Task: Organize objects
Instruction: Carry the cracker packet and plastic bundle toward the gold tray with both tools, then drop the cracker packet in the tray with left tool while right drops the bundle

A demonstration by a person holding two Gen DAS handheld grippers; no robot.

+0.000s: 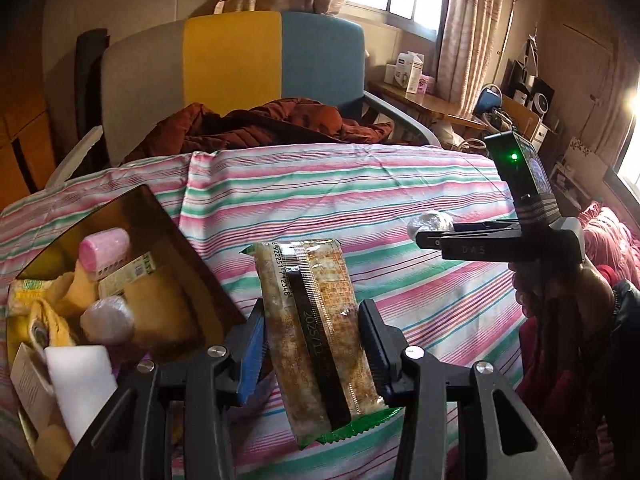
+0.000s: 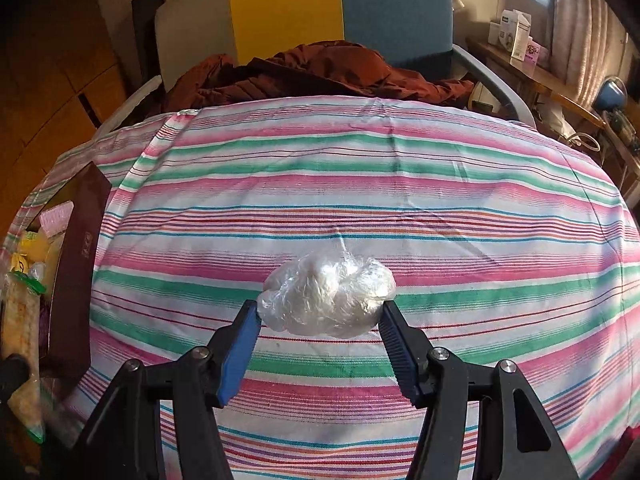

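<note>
My left gripper (image 1: pixel 314 340) is shut on a long snack packet (image 1: pixel 316 312), clear wrap with green ends, held up above the striped cloth (image 1: pixel 360 192). Just left of it lies an open brown box (image 1: pixel 176 240) with several small items inside. My right gripper (image 2: pixel 322 316) is shut on a crumpled clear-plastic ball (image 2: pixel 326 300), its pads pressing both sides. In the left wrist view that right gripper (image 1: pixel 432 236) shows at the right with the ball (image 1: pixel 430 222) at its tips. The box (image 2: pixel 80 272) and the packet (image 2: pixel 20 320) show at the left edge of the right wrist view.
A chair (image 1: pixel 232 60) with grey, yellow and blue back panels stands behind the cloth, with a rust-brown jacket (image 1: pixel 272 120) on its seat. A wooden side table (image 1: pixel 424 100) with cartons stands at the back right under the window. Pink fabric (image 1: pixel 608 232) lies at the right edge.
</note>
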